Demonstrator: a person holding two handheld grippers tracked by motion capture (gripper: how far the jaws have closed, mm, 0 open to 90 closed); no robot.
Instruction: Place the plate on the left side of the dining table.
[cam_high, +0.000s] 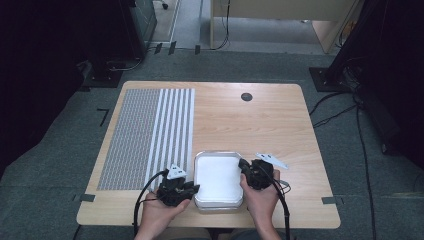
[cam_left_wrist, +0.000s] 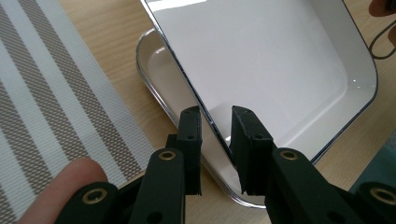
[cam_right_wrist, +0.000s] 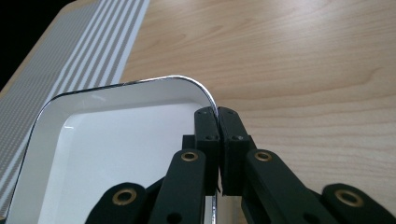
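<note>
A person seated at a wooden desk works a pair of hand-held tools over stacked white trays near the desk's front edge. The right claw is pressed together on the thin metal rim of the upper tray, pinching it near a rounded corner, with one jaw inside the tray and one outside. The left claw straddles the opposite rim of the same tray: its jaws stand a little apart, the edge running between them, and whether the pads actually press on the rim cannot be told. Seen from the left claw's camera, the upper tray sits tilted, its gripped edge lifted clear of a second tray that lies flat on the desk beneath it. From above, the trays appear between the two hands, the left claw at their left side and the right claw at their right. A striped woven placemat covers the left part of the desk, just beside the trays. A fingertip of the person rests by the left tool's body.
</note>
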